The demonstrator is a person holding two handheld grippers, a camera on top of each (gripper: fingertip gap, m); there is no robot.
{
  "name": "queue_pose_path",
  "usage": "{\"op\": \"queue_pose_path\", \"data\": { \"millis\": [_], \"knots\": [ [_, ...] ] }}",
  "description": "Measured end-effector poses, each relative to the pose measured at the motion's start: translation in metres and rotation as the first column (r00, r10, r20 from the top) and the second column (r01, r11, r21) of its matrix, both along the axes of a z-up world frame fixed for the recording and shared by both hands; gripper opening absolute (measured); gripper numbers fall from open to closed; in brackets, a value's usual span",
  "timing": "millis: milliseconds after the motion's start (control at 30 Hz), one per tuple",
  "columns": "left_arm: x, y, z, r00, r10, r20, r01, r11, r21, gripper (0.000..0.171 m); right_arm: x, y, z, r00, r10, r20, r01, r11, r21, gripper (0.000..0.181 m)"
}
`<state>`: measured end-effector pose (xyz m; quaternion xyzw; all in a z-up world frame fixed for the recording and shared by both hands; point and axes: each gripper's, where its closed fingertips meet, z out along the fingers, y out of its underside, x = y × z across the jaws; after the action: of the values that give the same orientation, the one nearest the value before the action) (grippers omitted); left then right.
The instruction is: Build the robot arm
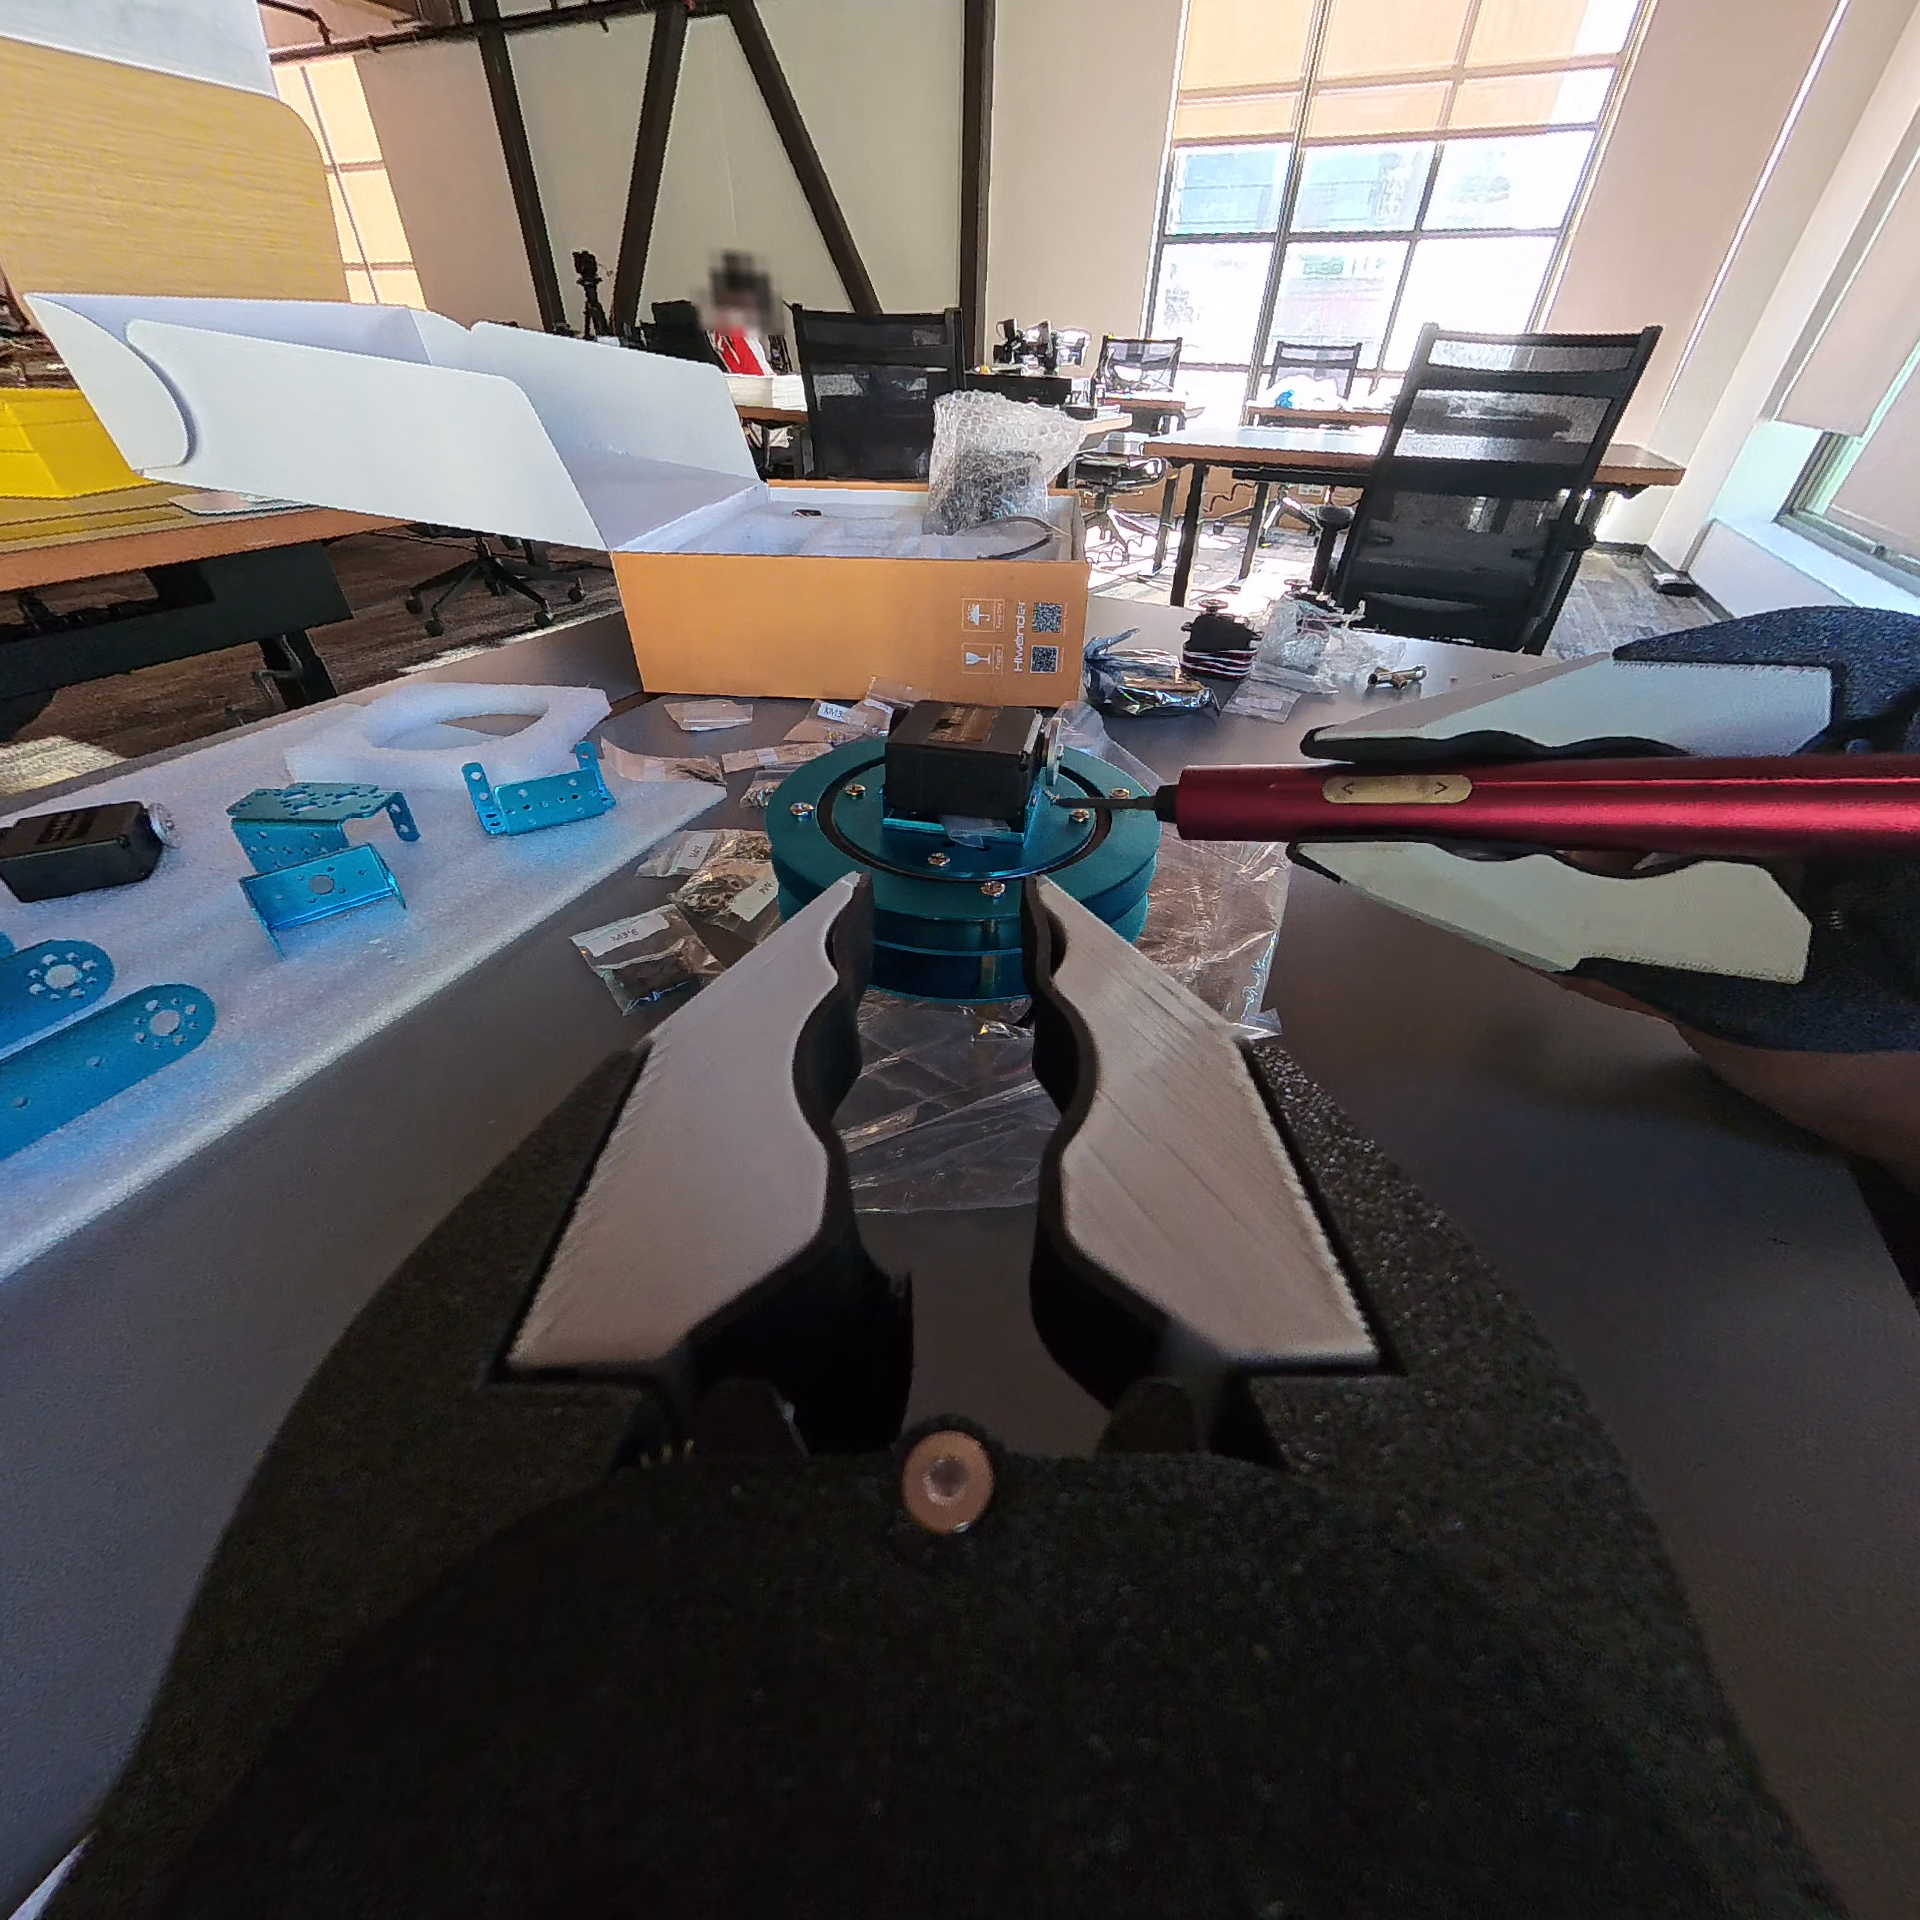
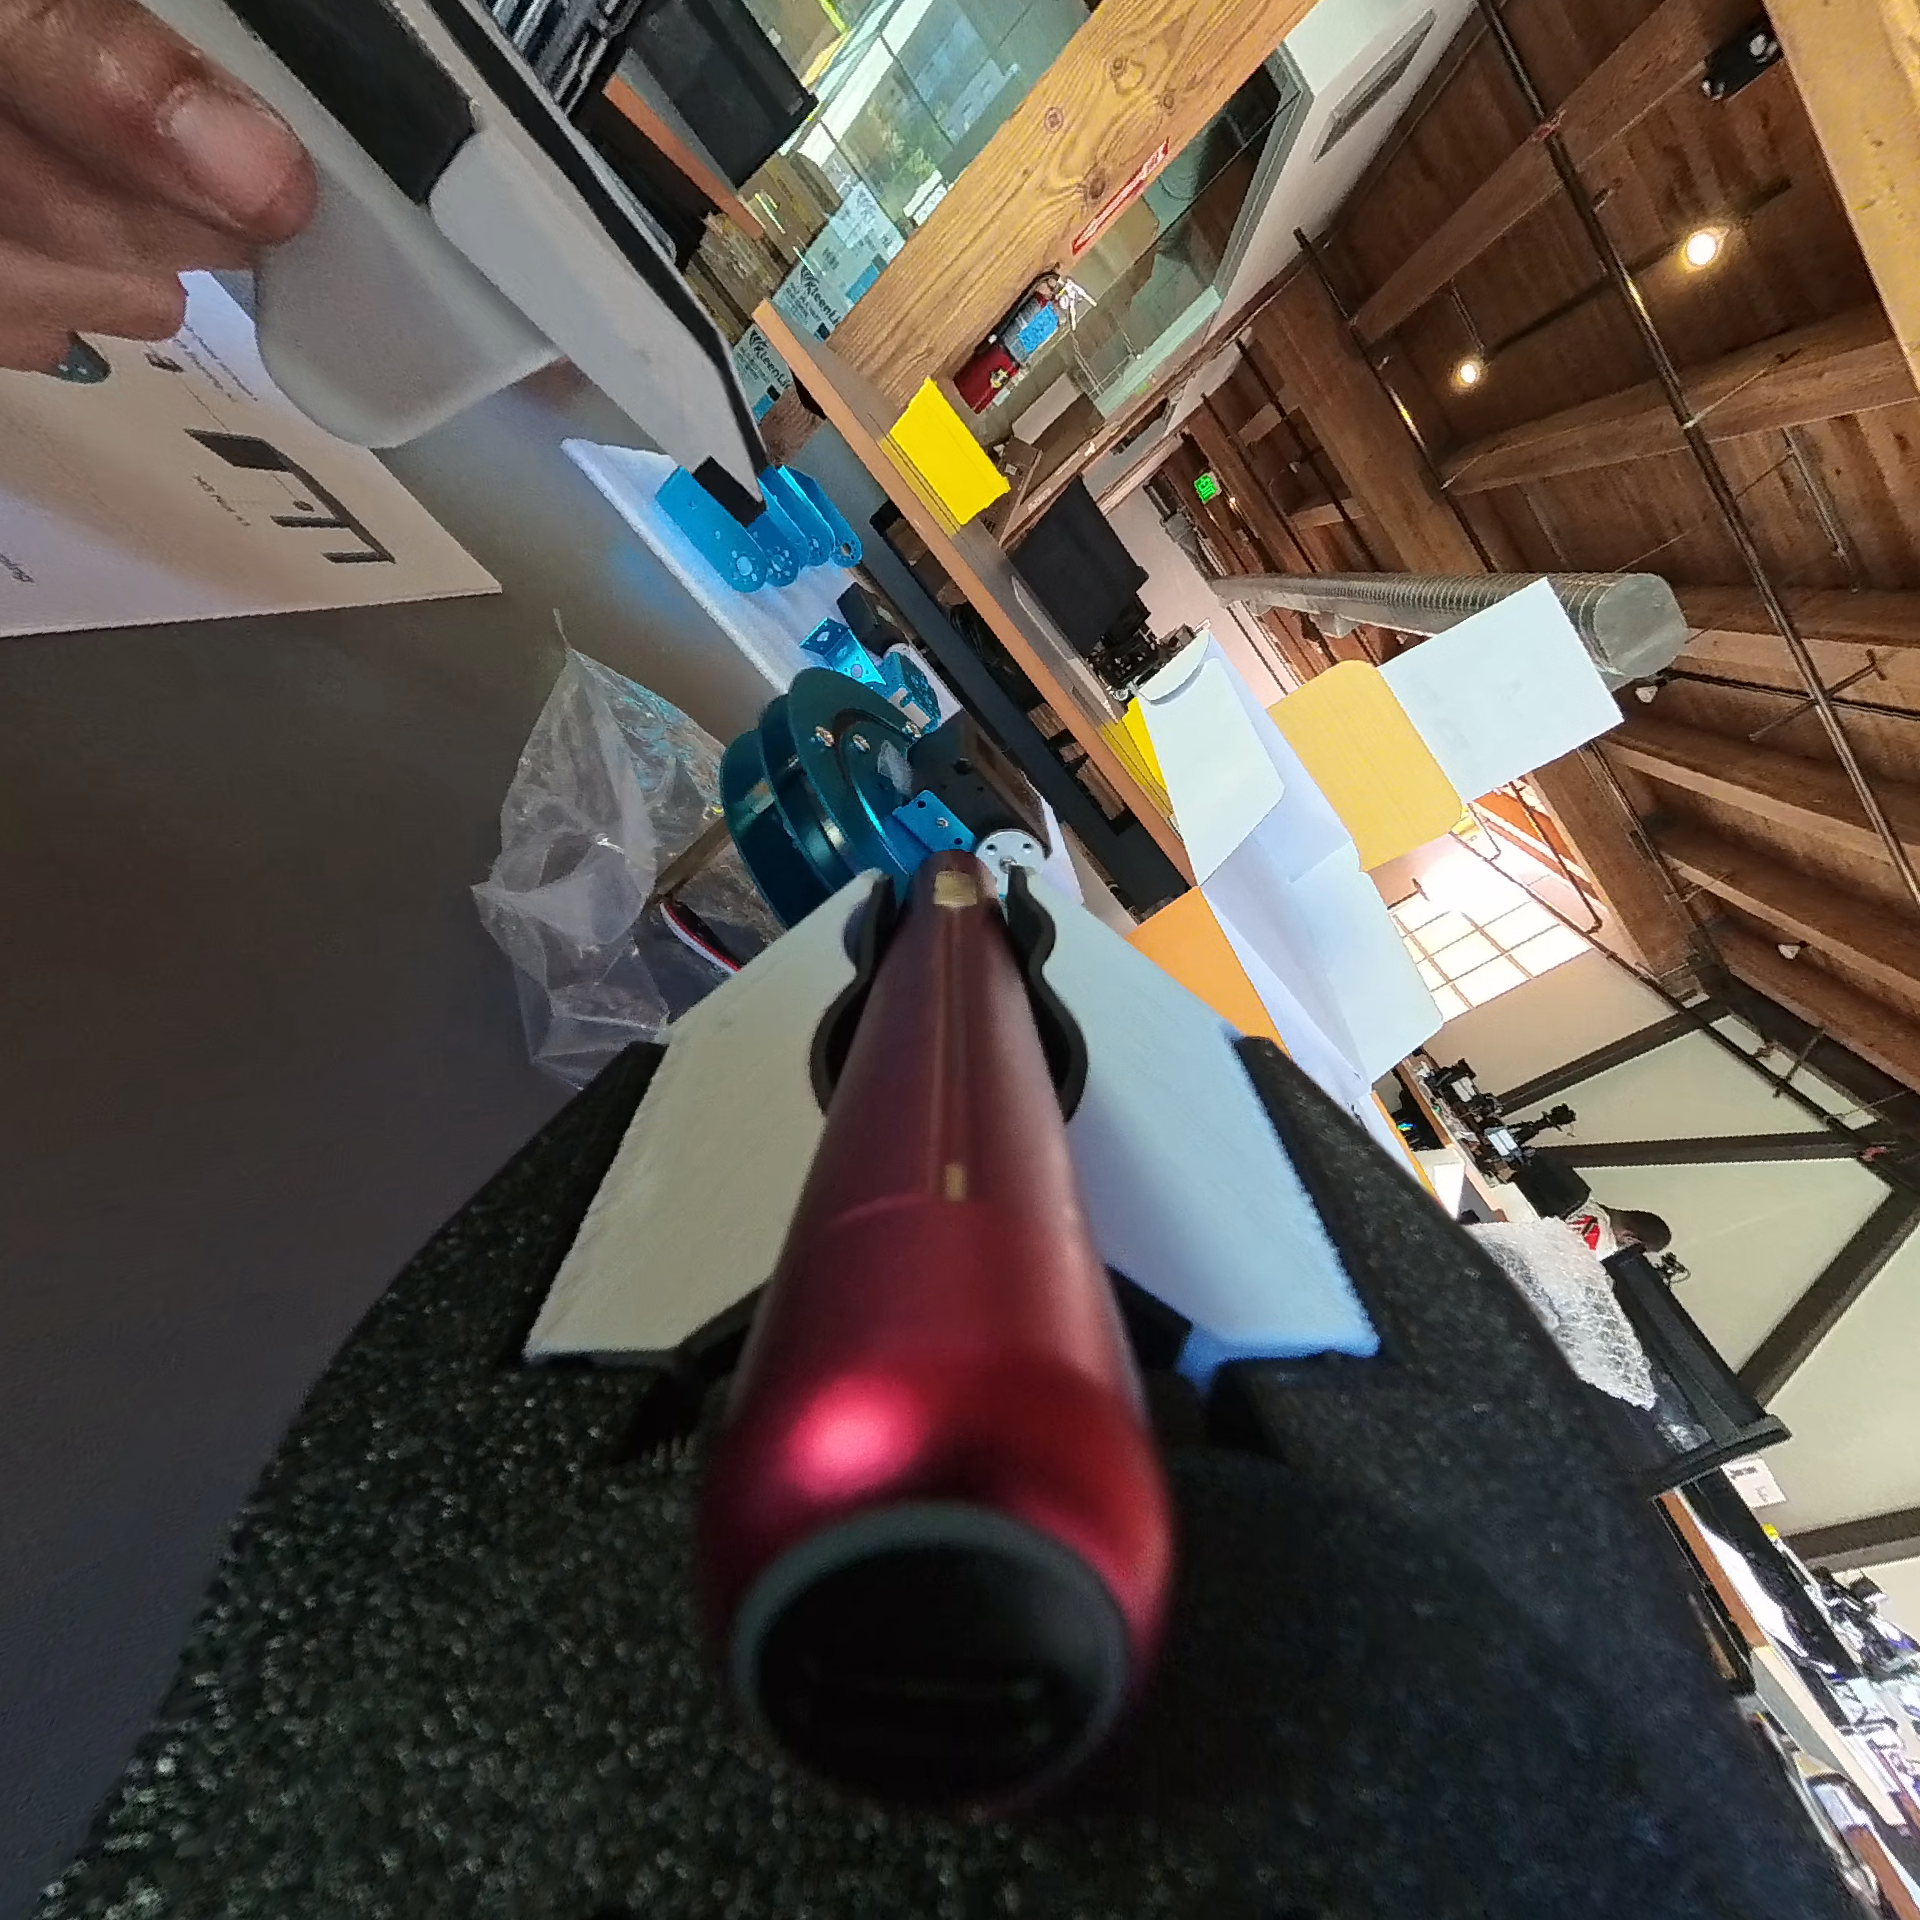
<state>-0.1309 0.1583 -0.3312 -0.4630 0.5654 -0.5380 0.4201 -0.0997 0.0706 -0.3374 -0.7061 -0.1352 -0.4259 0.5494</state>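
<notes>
My left gripper [image 1: 945,894] is open and empty, low over the dark table [image 1: 1455,1195]. Its fingertips stand just short of a teal round base [image 1: 821,831] without touching it. A black servo [image 1: 961,764] sits in a blue bracket on top of that base. My right gripper [image 1: 1304,798] comes in from the right, shut on a red electric screwdriver [image 1: 1558,805]. The bit tip is at the right side of the servo bracket. In the right wrist view the right gripper [image 2: 948,888] clamps the screwdriver [image 2: 935,1247], which points at the base [image 2: 790,769].
An orange box [image 1: 831,623] with an open white lid stands behind the base. A white foam sheet [image 1: 312,997] at the left carries blue brackets [image 1: 322,831] and another servo [image 1: 73,862]. Small screw bags [image 1: 644,956] and a clear plastic bag [image 1: 935,1101] lie around. A hand [image 2: 125,156] shows. Left tips to right tips: about 10 cm.
</notes>
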Motion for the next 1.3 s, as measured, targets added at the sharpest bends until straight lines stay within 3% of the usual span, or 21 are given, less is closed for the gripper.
{"op": "queue_pose_path", "data": {
  "millis": [833, 1300],
  "knots": [
    [0.0000, 0.0000, 0.0001, 1.000, 0.000, 0.001, 0.000, 1.000, 0.001, 0.027, 0.0022, 0.0027, 0.0003, 0.999, -0.019, 0.043, 0.020, 1.000, -0.009, 0.020],
    [-0.0014, -0.0008, 0.0010, 1.000, 0.002, 0.005, -0.002, 1.000, 0.011, 0.027, -0.0020, 0.0079, -0.0015, 0.984, -0.037, 0.172, 0.045, 0.998, -0.045, 0.020]
  ]
}}
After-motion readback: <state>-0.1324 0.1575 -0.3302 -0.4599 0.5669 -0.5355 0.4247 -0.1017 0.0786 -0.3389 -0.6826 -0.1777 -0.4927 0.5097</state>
